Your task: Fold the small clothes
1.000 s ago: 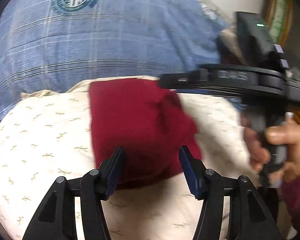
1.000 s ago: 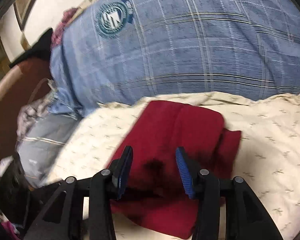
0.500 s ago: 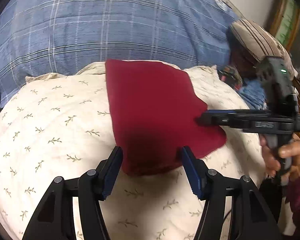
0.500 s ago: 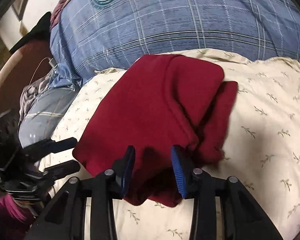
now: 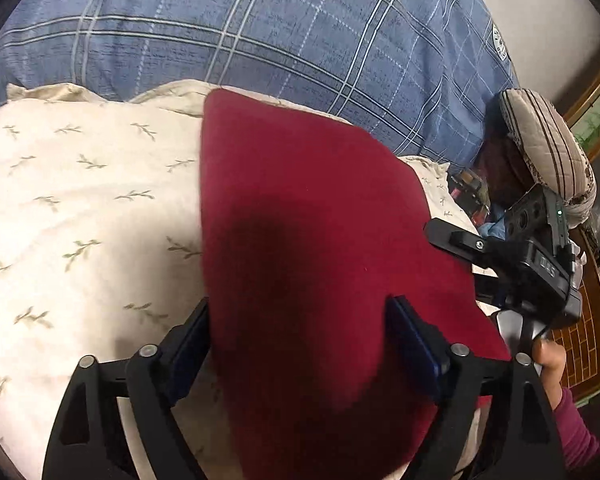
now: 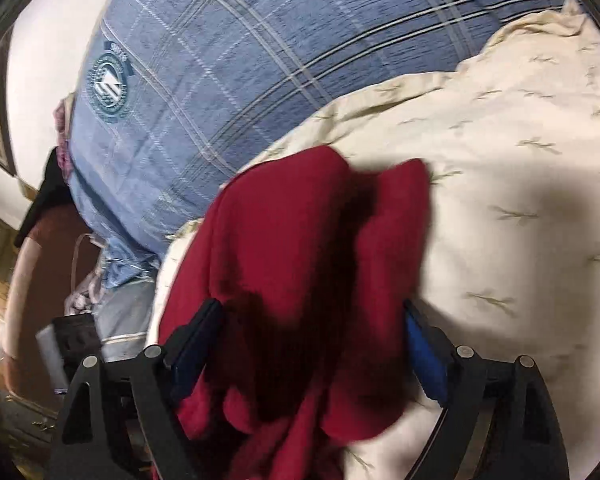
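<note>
A dark red folded garment (image 5: 300, 240) lies on a cream pillow with a leaf print (image 5: 80, 200). My left gripper (image 5: 300, 340) is open, its fingers straddling the garment's near edge, which passes between them. The right gripper shows in the left wrist view (image 5: 460, 240) at the garment's right edge. In the right wrist view the red garment (image 6: 300, 260) is bunched in folds, and my right gripper (image 6: 312, 336) is open with the cloth lying between its spread fingers.
A large blue plaid pillow (image 5: 260, 32) stands behind the cream one; it also shows in the right wrist view (image 6: 220, 60). A striped cushion (image 5: 548, 140) and clutter lie at the right. A wooden bed frame (image 6: 32, 260) is at the left.
Both grippers have moved forward over the garment, so its edges now sit between their fingers. The right gripper's jaws have spread wider than half a second ago.
</note>
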